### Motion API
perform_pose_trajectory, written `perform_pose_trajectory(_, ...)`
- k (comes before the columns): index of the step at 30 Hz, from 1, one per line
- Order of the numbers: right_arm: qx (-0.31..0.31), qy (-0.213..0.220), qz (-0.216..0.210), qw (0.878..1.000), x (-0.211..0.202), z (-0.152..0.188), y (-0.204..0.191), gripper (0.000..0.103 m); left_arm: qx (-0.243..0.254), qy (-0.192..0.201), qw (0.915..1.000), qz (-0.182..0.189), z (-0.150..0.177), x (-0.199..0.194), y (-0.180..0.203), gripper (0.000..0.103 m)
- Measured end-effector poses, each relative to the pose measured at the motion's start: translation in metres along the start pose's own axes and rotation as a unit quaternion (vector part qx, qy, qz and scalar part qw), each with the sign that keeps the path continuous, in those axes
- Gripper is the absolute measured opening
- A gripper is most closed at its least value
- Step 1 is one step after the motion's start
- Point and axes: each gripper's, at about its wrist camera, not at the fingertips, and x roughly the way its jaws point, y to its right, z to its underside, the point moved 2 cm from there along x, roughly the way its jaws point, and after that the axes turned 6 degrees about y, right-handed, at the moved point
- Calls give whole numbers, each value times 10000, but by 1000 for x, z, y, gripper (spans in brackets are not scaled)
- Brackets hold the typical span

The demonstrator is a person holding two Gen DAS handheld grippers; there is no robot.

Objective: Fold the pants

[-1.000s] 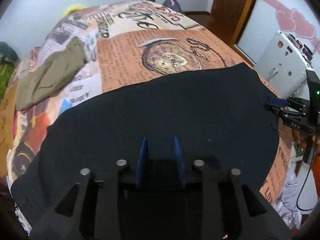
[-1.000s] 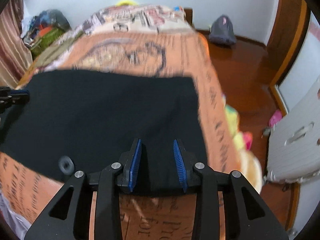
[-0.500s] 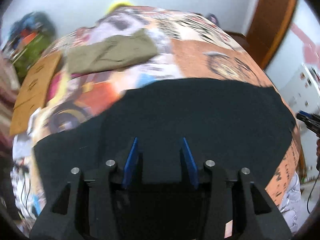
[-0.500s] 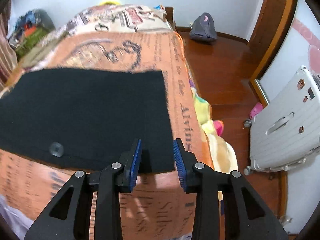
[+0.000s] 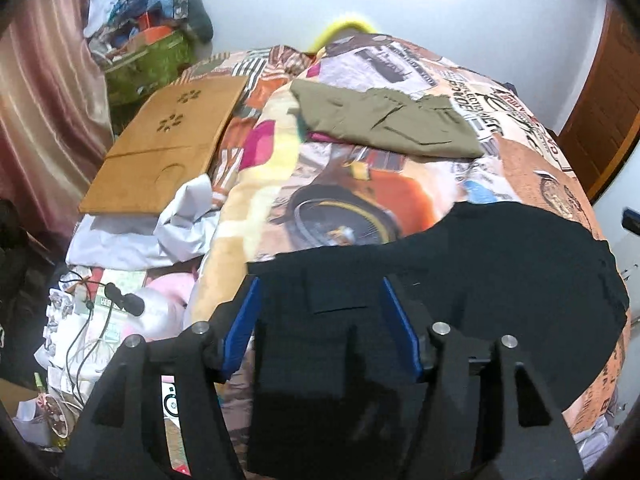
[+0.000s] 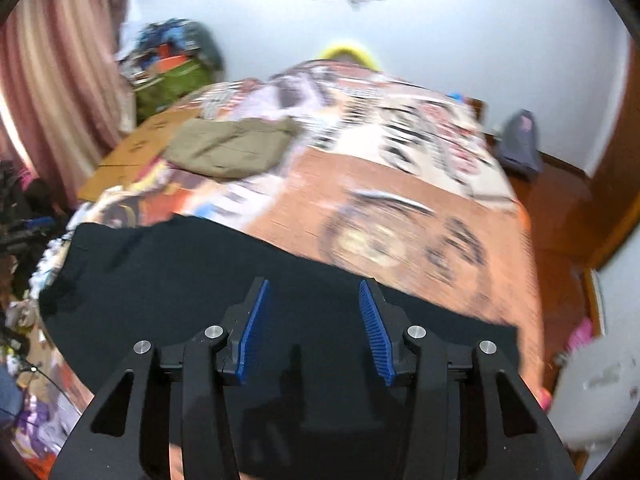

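On patterned bedspread [image 5: 360,200]: black pants [image 5: 500,280], olive garment [image 5: 384,120].

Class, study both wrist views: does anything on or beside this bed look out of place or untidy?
Yes. A wooden board lies tilted at the bed's left edge over rumpled white sheets; olive pants sit crumpled. The black pants lie spread flat.

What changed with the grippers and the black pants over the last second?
Both views swung left: the left gripper now sits near the bed's left edge, and its jaws opened wider. The right gripper also opened wider. Nothing was grasped. The black pants and olive garment stayed put.
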Motion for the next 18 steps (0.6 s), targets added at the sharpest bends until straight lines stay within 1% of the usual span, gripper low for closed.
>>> perform_pose_trajectory(3, -229, -121, -313, 9992, 31, -17, -35, 43, -34, -103, 9999, 23, 5, 16, -14, 69)
perform_pose_trajectory(7, -573, -409, -697, 9951, 76, -28, -75, 43, -98, -292, 9995, 96, 10, 42, -25, 69)
perform_pose_trajectory(11, -843, -732, -888, 9898, 120, -34, -103, 43, -79, -434, 9989, 174, 10, 63, -31, 69)
perform_pose_trajectory(15, -962, -1066, -1104, 9835, 154, -34, -122, 43, -198, -486, 9972, 531, 7, 75, -34, 69)
perform_pose_trajectory(18, -1030, -1261, -1216, 9791, 172, -33, -132, 43, -240, -502, 9955, 765, 6, 80, -31, 69)
